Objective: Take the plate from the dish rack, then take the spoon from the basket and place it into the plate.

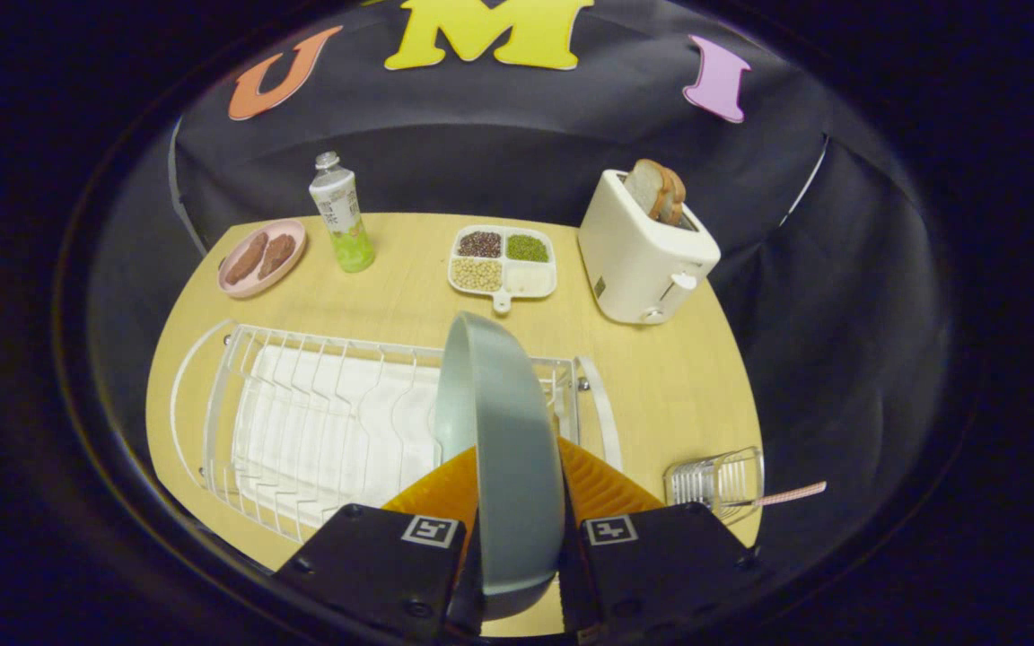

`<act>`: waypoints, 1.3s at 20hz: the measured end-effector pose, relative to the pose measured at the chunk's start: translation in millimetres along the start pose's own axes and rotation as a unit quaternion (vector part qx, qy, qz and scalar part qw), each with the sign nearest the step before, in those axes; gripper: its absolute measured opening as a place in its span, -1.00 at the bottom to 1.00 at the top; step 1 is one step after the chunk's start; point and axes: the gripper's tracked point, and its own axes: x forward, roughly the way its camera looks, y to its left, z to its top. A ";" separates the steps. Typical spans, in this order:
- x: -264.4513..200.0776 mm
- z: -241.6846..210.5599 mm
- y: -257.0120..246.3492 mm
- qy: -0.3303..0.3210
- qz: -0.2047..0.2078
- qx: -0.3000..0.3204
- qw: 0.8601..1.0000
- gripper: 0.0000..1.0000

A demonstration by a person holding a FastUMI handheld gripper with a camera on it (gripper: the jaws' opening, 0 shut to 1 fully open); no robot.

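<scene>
Plate (503, 449): upright on edge, pinched between the 2 fingers.
Gripper (517, 502): clenched on the plate.
Dish rack (319, 422): just beyond the fingers, leftward.
Basket (716, 483): beside the right finger, spoon handle (791, 493) sticking out.

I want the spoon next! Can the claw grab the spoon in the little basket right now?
Probably not yet. The claw is shut on the plate, so its fingers are busy. The spoon pokes out of the basket, with nothing blocking it.

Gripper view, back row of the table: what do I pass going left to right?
Pink plate holding brown pieces, bottle, divided tray of beans, toaster with bread. Nearer, the gripper is shut on the grey plate.
</scene>
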 end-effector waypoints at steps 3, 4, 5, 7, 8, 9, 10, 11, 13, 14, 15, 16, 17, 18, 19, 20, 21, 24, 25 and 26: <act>-8.6 8.0 -1.7 -0.032 -0.010 -0.027 0.999 -0.27; -11.1 8.8 -1.7 -0.040 -0.009 -0.027 0.999 -0.27; -14.4 7.9 -1.0 -0.047 -0.006 -0.023 0.999 -0.28; -23.3 2.0 2.5 -0.057 0.013 -0.010 0.998 -0.28; -27.6 -2.9 2.6 -0.059 0.024 -0.003 0.998 -0.28; -32.8 -10.7 2.7 -0.060 0.037 0.005 0.998 -0.28; -40.3 -16.9 3.2 -0.061 0.051 0.012 0.997 -0.28; -47.8 -22.3 4.3 -0.063 0.066 0.018 0.996 -0.28; -59.5 -35.0 10.0 -0.072 0.106 0.030 0.991 -0.28; -61.9 -42.9 13.5 -0.075 0.128 0.038 0.988 -0.29; -62.4 -51.2 17.6 -0.077 0.150 0.046 0.985 -0.29; -58.8 -62.1 20.6 -0.065 0.167 0.050 0.982 -0.28; -55.9 -74.7 21.6 -0.048 0.183 0.060 0.980 -0.28; -57.5 -89.8 23.8 -0.035 0.201 0.073 0.976 -0.28; -59.8 -102.5 23.6 -0.028 0.217 0.082 0.972 -0.29; -58.4 -116.4 20.9 -0.024 0.229 0.090 0.969 -0.29; -55.2 -128.6 17.9 -0.021 0.238 0.098 0.966 -0.29; -48.9 -169.9 17.4 -0.004 0.269 0.131 0.954 -0.29; -46.0 -182.1 18.3 0.001 0.276 0.141 0.951 -0.29; -41.0 -193.1 17.9 0.005 0.279 0.152 0.948 -0.29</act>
